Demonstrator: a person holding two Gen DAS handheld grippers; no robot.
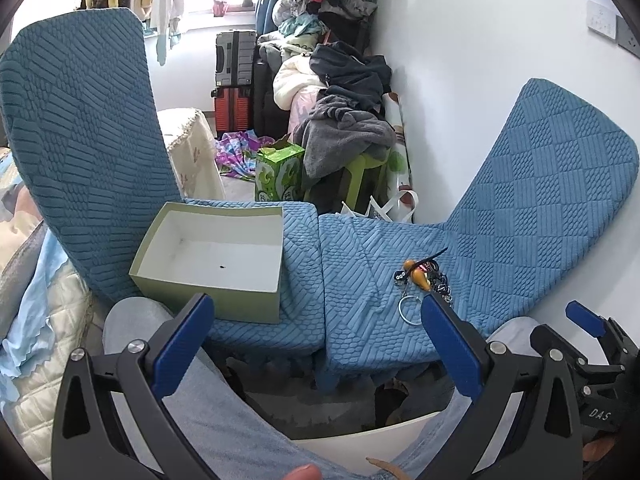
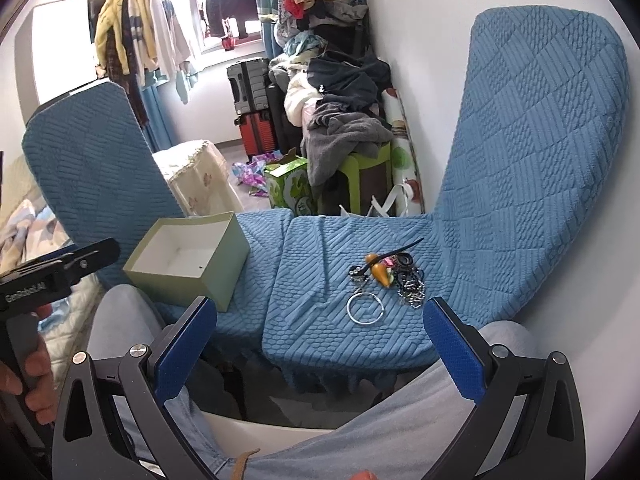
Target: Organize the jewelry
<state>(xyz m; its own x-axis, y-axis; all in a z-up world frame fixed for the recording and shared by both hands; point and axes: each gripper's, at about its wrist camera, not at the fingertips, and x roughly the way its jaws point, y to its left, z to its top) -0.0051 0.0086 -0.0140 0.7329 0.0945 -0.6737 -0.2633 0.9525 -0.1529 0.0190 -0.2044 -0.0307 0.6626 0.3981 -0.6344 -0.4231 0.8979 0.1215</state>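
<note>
Two blue-covered chairs (image 2: 344,320) stand seat to seat. An open pale green box (image 1: 208,256) rests on the left seat, and the jewelry pile (image 2: 394,276) with a silver ring (image 2: 365,309) lies on the right one. Only the right wrist view shows a hand (image 2: 38,376) gripping the other tool's handle. The left gripper (image 1: 316,344) and right gripper (image 2: 320,346) both gape wide and empty, the jewelry lying ahead near each right finger.

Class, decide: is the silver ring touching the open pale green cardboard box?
Apart. The right wrist view shows the silver ring on the right cushion, blue fabric between it and the box.
</note>
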